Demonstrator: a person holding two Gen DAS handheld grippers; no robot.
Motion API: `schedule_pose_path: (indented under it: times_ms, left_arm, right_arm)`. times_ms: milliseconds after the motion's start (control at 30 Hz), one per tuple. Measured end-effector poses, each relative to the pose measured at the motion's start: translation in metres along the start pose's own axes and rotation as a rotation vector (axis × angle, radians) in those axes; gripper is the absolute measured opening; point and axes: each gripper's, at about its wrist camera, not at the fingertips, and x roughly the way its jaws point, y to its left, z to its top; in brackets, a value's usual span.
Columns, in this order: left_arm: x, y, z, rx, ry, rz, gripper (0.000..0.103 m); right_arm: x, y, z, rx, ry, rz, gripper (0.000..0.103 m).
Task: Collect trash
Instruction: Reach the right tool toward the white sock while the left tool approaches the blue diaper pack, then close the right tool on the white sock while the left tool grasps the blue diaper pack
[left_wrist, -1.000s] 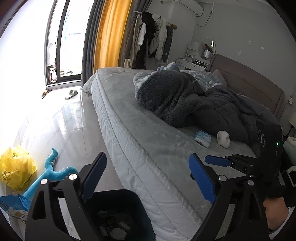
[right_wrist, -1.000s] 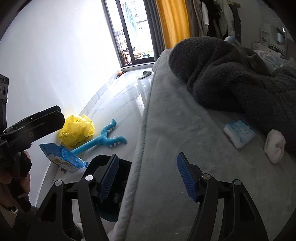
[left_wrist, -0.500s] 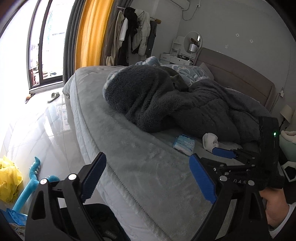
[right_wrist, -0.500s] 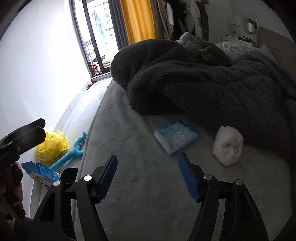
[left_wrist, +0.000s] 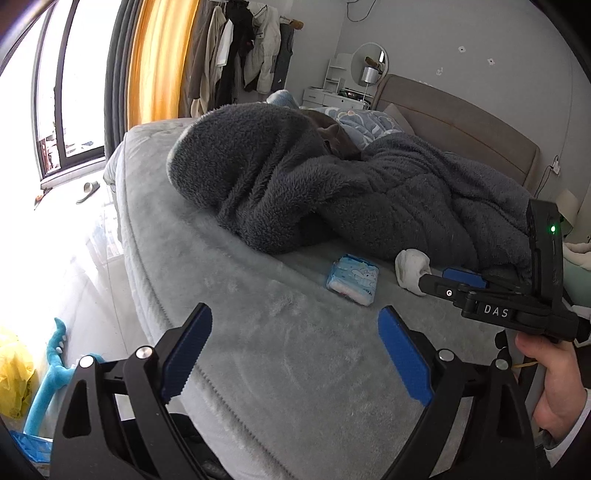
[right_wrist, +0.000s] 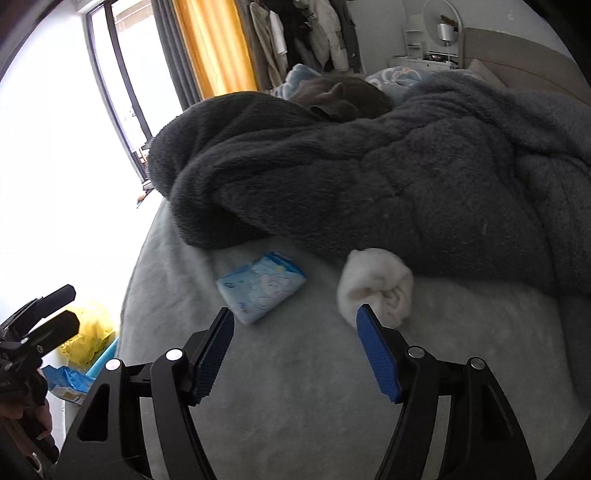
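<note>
Trash is what this job is about, and two bits of it lie on the bed (right_wrist: 295, 406). Nearest the right gripper (right_wrist: 295, 354) is a blue tissue pack (right_wrist: 262, 291), at about 11 o'clock from the gripper's tips. A rolled white wad (right_wrist: 376, 284) lies at about 1 o'clock, just past the right fingertip, which hides its low edge, so I cannot tell if they touch. The jaws stand partly open with nothing between them, and they have just been opening a bit more.

The left gripper (left_wrist: 295, 336) hangs over the bed edge. Its jaws are wide apart and empty too. From there the tissue pack sits at 12 o'clock and the white wad at 1 o'clock.

Farther back, a big dark blanket (right_wrist: 369, 166) is piled up, with a grey cat (right_wrist: 340, 96) curled on top. Down on the floor at 9 o'clock are a yellow bag (right_wrist: 88, 332) and a blue wrapper (right_wrist: 66, 380).

Nothing here is picked up yet, so I think the grabbing is all still to do.

A second ago both grippers were over the bed edge by a dark bin on the floor. Now they are out over the bed, and the pack and wad look much closer.
</note>
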Motion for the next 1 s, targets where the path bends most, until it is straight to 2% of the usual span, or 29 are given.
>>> schedule_pose_path:
  times_ms: [33, 233, 467, 667, 933, 967, 1000]
  left_arm:
    - [0.004, -0.002, 0.002, 0.005, 0.004, -0.005, 0.093]
    - [0.028, -0.014, 0.007, 0.048, 0.03, -0.026, 0.093]
    - [0.059, -0.024, 0.013, 0.081, 0.057, -0.052, 0.093]
    - [0.086, -0.031, 0.014, 0.123, 0.1, -0.08, 0.093]
    - [0.114, -0.03, 0.014, 0.143, 0.151, -0.162, 0.093]
    - [0.118, -0.031, 0.014, 0.148, 0.158, -0.17, 0.093]
    - [0.121, -0.032, 0.014, 0.155, 0.164, -0.18, 0.093]
  right_arm:
    - [0.0, -0.006, 0.0, 0.001, -0.002, -0.016, 0.075]
    - [0.009, -0.035, -0.001, 0.036, 0.012, -0.042, 0.076]
    - [0.027, -0.056, 0.001, 0.074, 0.051, -0.007, 0.076]
    - [0.046, -0.061, 0.001, 0.094, 0.087, 0.003, 0.077]
    - [0.065, -0.061, 0.007, 0.094, 0.105, -0.004, 0.077]
    - [0.068, -0.061, 0.008, 0.094, 0.108, -0.003, 0.077]
    - [0.07, -0.062, 0.009, 0.092, 0.11, -0.003, 0.072]
